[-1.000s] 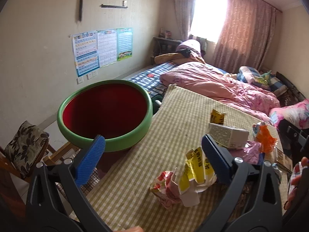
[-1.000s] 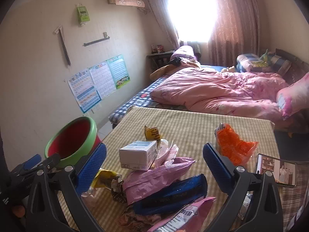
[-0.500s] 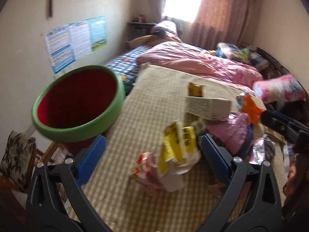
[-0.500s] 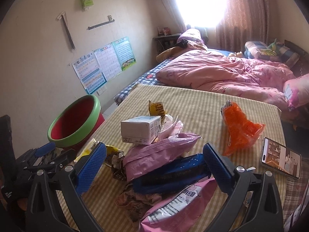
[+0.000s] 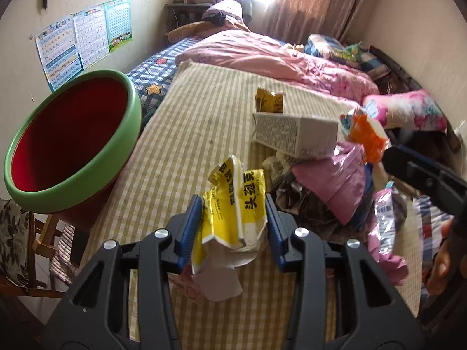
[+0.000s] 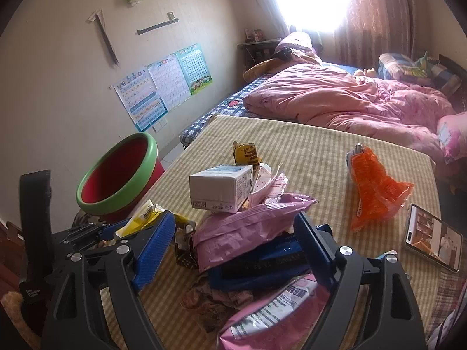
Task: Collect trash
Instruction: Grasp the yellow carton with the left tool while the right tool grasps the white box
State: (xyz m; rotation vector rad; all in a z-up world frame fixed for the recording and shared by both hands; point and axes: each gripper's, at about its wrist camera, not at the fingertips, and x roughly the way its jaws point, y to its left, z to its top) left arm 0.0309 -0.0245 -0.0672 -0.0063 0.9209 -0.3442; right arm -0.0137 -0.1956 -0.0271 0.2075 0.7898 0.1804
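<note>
My left gripper (image 5: 233, 218) is shut on a crumpled yellow-and-white wrapper (image 5: 236, 204) over the checked table (image 5: 189, 122). The red bin with a green rim (image 5: 70, 134) stands to its left, off the table edge; it also shows in the right wrist view (image 6: 116, 178). My right gripper (image 6: 236, 248) is open, its fingers either side of a pink bag (image 6: 248, 227) and a blue packet (image 6: 262, 265) in the trash pile. A white carton (image 6: 219, 186) lies on top of the pile behind them.
An orange wrapper (image 6: 373, 192) and a phone (image 6: 432, 242) lie at the right of the table. A small yellow packet (image 6: 245, 153) lies behind the carton. A bed with a pink quilt (image 6: 335, 99) is beyond. A chair (image 5: 17, 233) stands below the bin.
My left gripper has moved forward and shut on the yellow wrapper. My right gripper has moved down and forward over the pile, narrowing around the pink bag and blue packet.
</note>
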